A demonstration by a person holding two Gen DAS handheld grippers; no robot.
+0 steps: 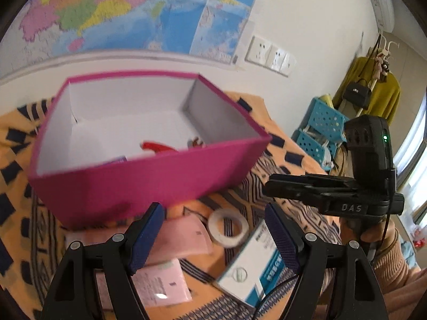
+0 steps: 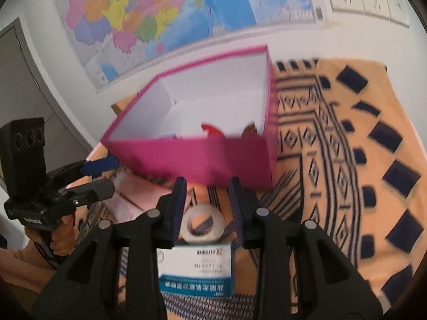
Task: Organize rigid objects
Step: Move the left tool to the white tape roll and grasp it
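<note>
On the patterned cloth covering the table, loose items are being left lying in front of the magenta box, which is standing open towards the far edge by the wall. Something red is showing on its white floor.

Going from left to right in the left wrist view, two pink packets are lying nearest the left gripper, which is being held wide open and empty above them. Next, the roll of white tape is lying flat, its hole facing up. Just beside it, perhaps touching, the white and blue carton is lying flat, its long axis running from the near edge towards the box.

The right gripper is being held partly open and empty. In its own view the tape roll is sitting directly ahead and below, between the two jaws, with the carton closer still beneath it.

The right gripper is judged to be the nearer one to the tape. A straight descent would probably be needed, with the jaws being closed across the ring. The carton edge beside it could be caught as well.
</note>
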